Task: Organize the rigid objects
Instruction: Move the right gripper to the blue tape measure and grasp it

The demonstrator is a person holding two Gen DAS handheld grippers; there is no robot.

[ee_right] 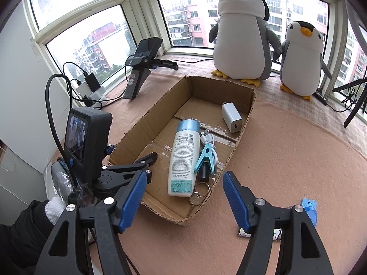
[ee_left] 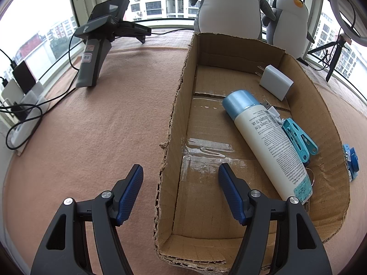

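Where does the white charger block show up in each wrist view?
Left wrist: charger right of centre, upper half, at the far end of the cardboard box.
Right wrist: charger right of centre, near mid-height, far end of the box.
Shared landmark: the bottle lying in the box.

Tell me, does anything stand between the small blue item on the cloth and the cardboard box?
Only the box's own low side wall; the blue item lies just outside it on the cloth. Inside that wall, keys and a clip crowd the floor.
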